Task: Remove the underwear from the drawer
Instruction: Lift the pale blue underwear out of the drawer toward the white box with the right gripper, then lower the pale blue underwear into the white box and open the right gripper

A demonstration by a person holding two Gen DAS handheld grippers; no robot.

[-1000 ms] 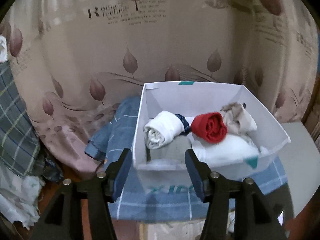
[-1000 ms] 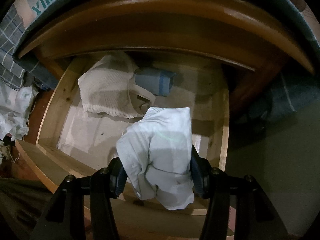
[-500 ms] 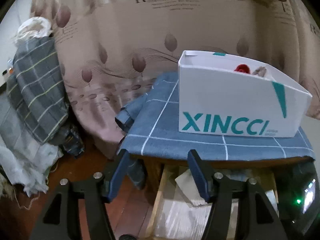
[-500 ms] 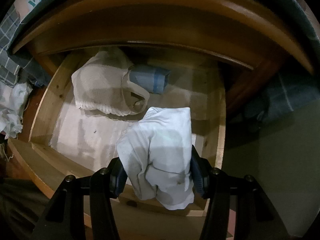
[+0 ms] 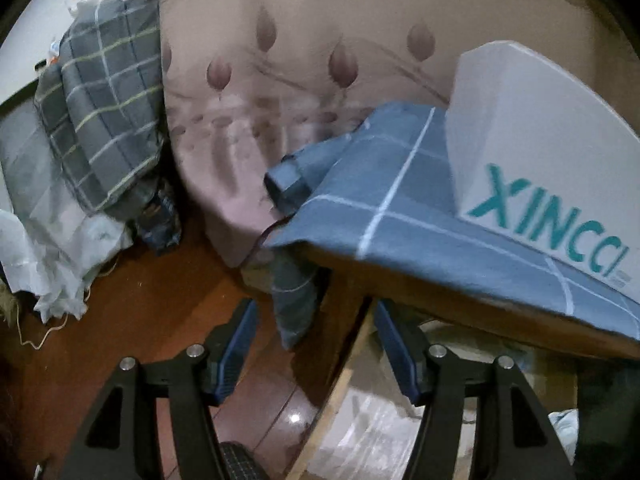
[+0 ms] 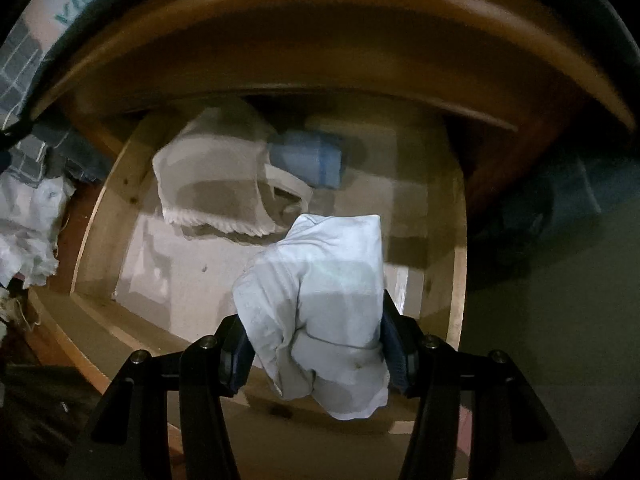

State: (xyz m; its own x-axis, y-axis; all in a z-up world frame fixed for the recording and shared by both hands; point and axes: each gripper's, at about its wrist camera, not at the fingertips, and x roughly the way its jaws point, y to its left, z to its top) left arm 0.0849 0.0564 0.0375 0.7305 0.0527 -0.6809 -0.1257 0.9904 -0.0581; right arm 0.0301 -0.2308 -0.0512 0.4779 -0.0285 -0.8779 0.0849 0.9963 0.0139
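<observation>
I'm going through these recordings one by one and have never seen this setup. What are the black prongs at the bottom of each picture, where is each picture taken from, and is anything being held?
There is no robot here: a person holds a two-finger gripper in each hand, with a wide-angle camera on each looking along its fingers. The prongs are those fingers.

The left-hand view shows the left gripper open and empty, its jaws having just opened a little, beside a white box on a blue checked cloth.

The right-hand view looks down into an open wooden drawer. The right gripper is shut on a pale rolled garment. A cream garment and a blue roll lie in the drawer.
</observation>
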